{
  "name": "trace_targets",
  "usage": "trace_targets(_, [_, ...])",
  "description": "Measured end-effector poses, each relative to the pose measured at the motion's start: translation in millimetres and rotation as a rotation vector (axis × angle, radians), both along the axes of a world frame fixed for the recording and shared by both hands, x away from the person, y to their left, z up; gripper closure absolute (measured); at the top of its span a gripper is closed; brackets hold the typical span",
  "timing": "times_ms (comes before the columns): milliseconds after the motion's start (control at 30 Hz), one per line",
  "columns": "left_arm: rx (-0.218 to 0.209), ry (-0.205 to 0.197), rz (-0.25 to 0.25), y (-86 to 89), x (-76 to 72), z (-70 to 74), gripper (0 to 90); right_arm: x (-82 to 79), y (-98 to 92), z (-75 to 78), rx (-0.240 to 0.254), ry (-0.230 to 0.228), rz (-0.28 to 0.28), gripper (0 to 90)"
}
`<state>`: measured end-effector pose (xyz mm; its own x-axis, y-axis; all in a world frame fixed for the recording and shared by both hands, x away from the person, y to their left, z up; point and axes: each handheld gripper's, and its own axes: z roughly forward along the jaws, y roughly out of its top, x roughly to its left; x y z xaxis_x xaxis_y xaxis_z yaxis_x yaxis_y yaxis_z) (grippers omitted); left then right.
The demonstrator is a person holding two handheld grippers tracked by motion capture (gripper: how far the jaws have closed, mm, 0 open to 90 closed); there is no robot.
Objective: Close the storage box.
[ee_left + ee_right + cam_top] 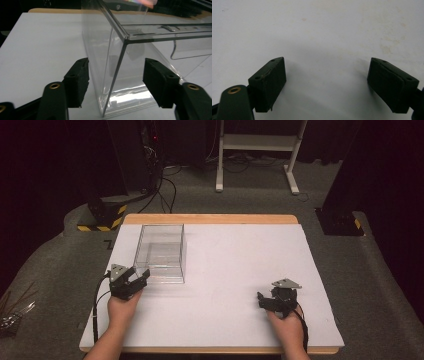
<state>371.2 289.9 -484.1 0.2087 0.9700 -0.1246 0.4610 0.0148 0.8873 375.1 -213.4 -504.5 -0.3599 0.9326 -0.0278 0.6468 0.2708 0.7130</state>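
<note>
A clear plastic box (pixel 161 252) with no lid stands on the white table top (pixel 235 270), left of centre. My left gripper (pixel 139 279) is open at the box's near left corner. In the left gripper view that corner edge (pixel 117 72) stands between the two black jaws, one jaw on each side, neither touching it. My right gripper (pixel 266 301) is open near the table's front right, tilted down over bare white surface (pixel 327 45), with nothing between its jaws. A hand holds each gripper from the bottom edge.
The table has a wooden rim (pixel 210 219) at the back. Dark carpet surrounds it. A white metal stand (pixel 257 150) and black equipment with cables (pixel 145 165) sit beyond the far edge. A yellow-and-black striped base (pixel 102 217) lies at the back left.
</note>
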Motion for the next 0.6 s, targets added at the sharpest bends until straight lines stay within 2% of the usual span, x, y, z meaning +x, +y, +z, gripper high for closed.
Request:
trace_targets(133, [0.014,0.004,-0.019,0.1,-5.9,3.7,30.3,0.0,0.0,0.0,0.0,0.0,0.0,15.3])
trace_targets(267, [0.036,0.033,-0.047,0.8,-16.4,5.8,27.7,0.0,-0.1,0.0,0.0,0.0,0.0,15.4])
trace_targets(333, [0.027,0.049,-0.059,2.9,-22.5,5.1,27.4,0.0,0.0,0.0,0.0,0.001,0.0,15.3])
trace_targets(433, [0.041,0.093,-0.097,8.5,-34.6,1.5,27.2,0.0,0.0,0.0,0.0,0.001,0.0,15.3])
trace_targets(467, [0.041,0.093,-0.097,8.5,-34.6,1.5,27.2,0.0,0.0,0.0,0.0,0.001,0.0,15.3])
trace_targets(600, [0.061,0.135,-0.107,16.4,-48.7,-3.9,26.7,0.0,-0.1,0.2,-0.001,0.002,0.0,15.3])
